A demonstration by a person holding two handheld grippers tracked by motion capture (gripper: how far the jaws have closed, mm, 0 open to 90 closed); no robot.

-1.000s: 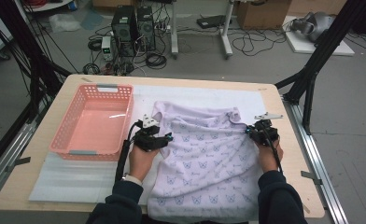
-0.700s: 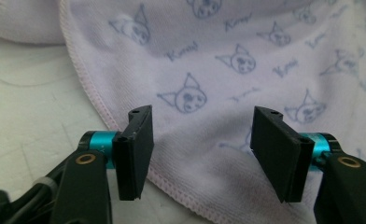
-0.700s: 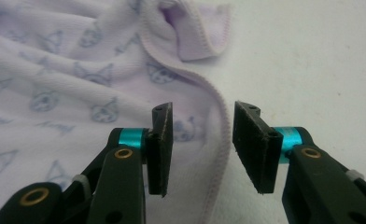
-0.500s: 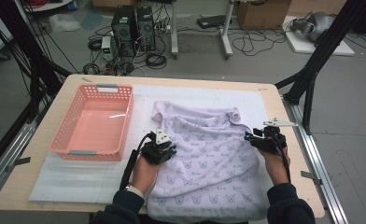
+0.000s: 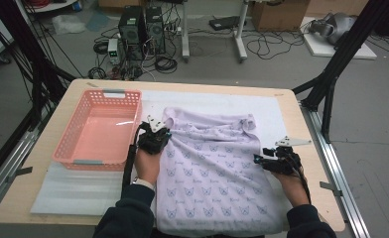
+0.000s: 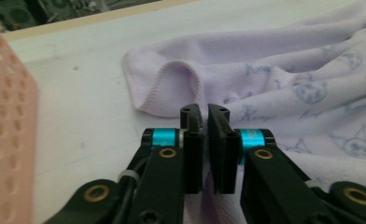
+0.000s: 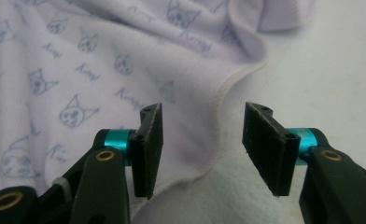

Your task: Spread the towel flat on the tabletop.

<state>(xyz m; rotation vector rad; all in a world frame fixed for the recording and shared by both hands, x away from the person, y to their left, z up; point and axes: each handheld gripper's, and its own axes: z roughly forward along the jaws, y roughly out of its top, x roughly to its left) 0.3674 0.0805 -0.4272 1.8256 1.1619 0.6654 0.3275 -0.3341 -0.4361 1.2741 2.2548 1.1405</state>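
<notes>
Left gripper view: left hand-held gripper point(image 6: 204, 122) pinches soft, limp cloth point(image 6: 284, 70) — right hand-held gripper point(image 7: 202, 123), just opening, empty — grab hems.

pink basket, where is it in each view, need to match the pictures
High view: the pink basket sits on the table's left side, left of the left gripper.
Left gripper view: its perforated wall runs down the left edge.
Right gripper view: not in it.
Shared landmark: the lilac cat-print cloth.

No legible text or labels
</notes>
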